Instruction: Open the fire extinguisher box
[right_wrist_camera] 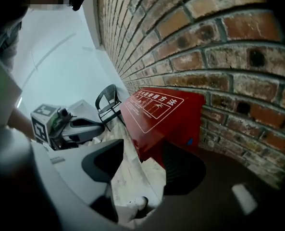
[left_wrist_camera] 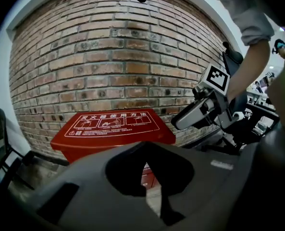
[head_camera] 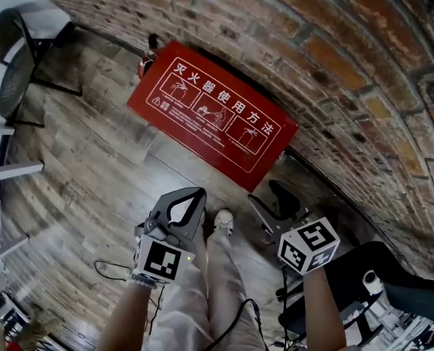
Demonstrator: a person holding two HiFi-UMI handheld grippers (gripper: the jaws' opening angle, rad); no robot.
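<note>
- Box (head_camera: 213,115) stands shut at the floor's (head_camera: 92,167) edge, against the brick wall (head_camera: 334,42).
- Left gripper (head_camera: 200,194) hovers before its front, jaws clenched on nothing.
- Right gripper (head_camera: 274,205) hovers near its right corner, jaws released, empty.

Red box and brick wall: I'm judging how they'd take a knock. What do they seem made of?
The red box looks like painted sheet metal: smooth, slightly glossy, crisp folded edges, white printed instructions. The wall is rough, matte brick with recessed mortar joints.
</note>
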